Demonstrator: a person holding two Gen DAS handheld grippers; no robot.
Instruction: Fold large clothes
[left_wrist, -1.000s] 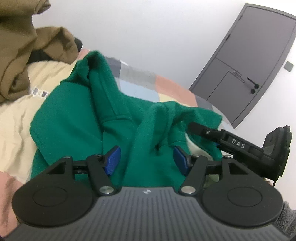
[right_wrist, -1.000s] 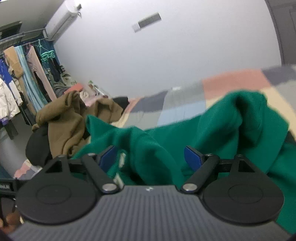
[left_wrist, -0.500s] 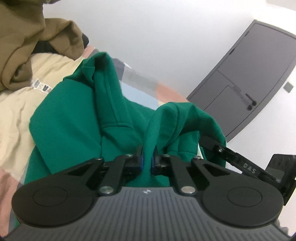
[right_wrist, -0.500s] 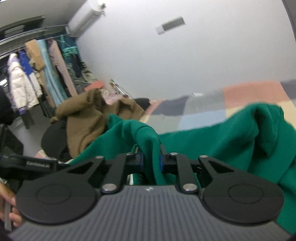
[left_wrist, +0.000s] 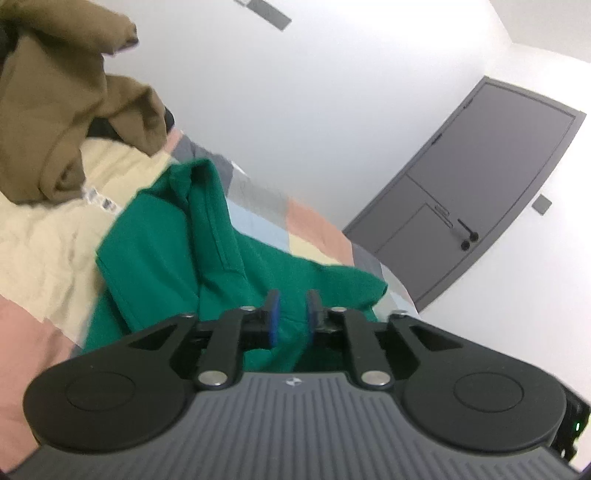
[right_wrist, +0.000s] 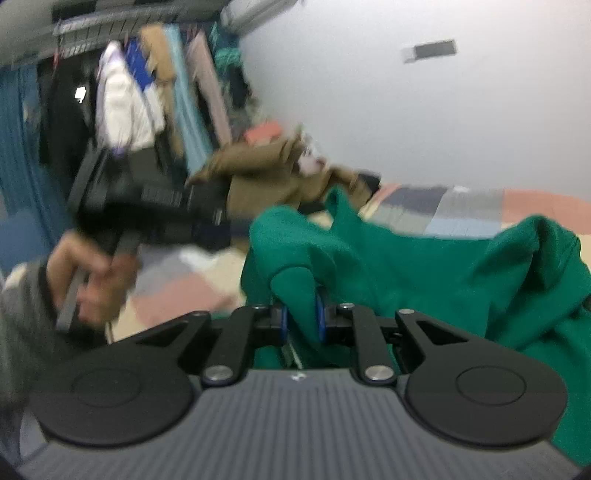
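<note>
My left gripper fills the lower half of its frame with a grey ribbed housing, a small white emblem at its top centre, two round black discs at either side, black linkage arms with silver screws, blue-faced fingers, and a green light at the lower right edge. My right gripper has the same build. At that frame's left edge, my left hand shows a grey sleeve with a dark cuff.

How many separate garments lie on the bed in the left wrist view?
3: the green sweatshirt in the middle, a brown garment heaped at upper left, and a cream garment under both. Others may be hidden beneath the pile.
</note>
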